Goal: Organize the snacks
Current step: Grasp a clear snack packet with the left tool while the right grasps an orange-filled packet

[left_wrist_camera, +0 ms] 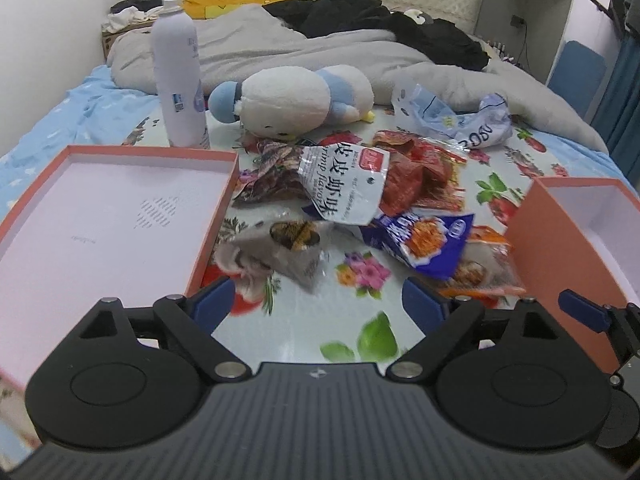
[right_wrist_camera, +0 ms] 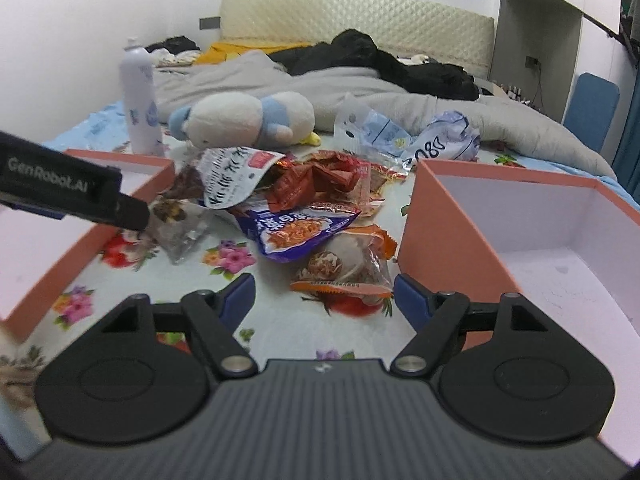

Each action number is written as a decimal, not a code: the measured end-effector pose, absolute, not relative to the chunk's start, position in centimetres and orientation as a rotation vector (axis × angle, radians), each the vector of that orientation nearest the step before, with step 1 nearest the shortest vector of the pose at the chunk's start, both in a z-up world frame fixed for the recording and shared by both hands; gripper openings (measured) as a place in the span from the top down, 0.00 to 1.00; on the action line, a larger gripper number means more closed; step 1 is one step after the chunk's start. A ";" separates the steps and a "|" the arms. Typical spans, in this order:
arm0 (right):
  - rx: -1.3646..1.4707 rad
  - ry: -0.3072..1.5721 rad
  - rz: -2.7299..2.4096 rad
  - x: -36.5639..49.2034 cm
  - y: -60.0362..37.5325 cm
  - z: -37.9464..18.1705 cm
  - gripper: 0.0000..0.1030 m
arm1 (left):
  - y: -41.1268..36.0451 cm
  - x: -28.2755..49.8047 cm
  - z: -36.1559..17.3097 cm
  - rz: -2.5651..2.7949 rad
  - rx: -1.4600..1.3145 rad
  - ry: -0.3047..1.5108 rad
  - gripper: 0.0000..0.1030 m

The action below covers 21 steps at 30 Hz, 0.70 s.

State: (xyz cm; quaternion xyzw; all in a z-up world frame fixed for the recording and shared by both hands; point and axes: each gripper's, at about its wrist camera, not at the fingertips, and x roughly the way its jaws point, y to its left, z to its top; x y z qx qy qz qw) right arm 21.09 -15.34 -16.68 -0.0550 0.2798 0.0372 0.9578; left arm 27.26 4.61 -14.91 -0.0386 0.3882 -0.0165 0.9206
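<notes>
Hovering with jaws apart and empty, the left gripper and right gripper face a pile of crinkled snack packets on the floral bedsheet. Two orange cardboard boxes with white insides flank the pile, the shallow box left, the deeper box right. Beyond lie a white-and-blue plush toy and a white spray can.

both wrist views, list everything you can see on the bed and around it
snack packets: a loose pile, blue, red, white, brown, orange, on the floral cloth between the boxes
shallow box: one, orange outside, white inside, left of pile
deep box: one, orange, white inside, right of pile
spray bottle: one, white, upright behind shallow box
plush toy: one, white and blue, lying behind pile
crumpled bags: pale blue-white, behind pile
grey duvet: one, far end
black clothes: heap on duvet
left gripper: open, empty
right gripper: open, empty
</notes>
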 end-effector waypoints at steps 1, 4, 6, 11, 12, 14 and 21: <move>-0.121 0.564 0.064 21.7 -15.1 -17.0 0.25 | 4.6 28.0 -15.3 -0.035 -0.074 0.799 0.10; -0.163 0.574 0.032 23.3 -14.4 -17.9 0.26 | 4.4 30.5 -16.5 -0.042 -0.027 0.807 0.10; -0.184 0.578 0.004 24.3 -14.2 -18.5 0.26 | 4.3 32.1 -17.4 -0.051 0.005 0.812 0.10; -0.278 0.586 -0.036 26.4 -13.5 -19.8 0.26 | 4.3 35.6 -19.4 -0.081 0.081 0.814 0.10; -0.290 0.593 -0.037 26.8 -13.4 -20.1 0.25 | 4.3 36.1 -19.8 -0.085 0.092 0.816 0.10; -0.306 0.613 -0.033 27.6 -13.2 -20.6 0.24 | 4.5 37.2 -20.8 -0.093 0.112 0.829 0.10; -0.327 0.659 -0.002 29.5 -13.0 -22.4 0.17 | 5.0 38.7 -23.4 -0.102 0.150 0.851 0.13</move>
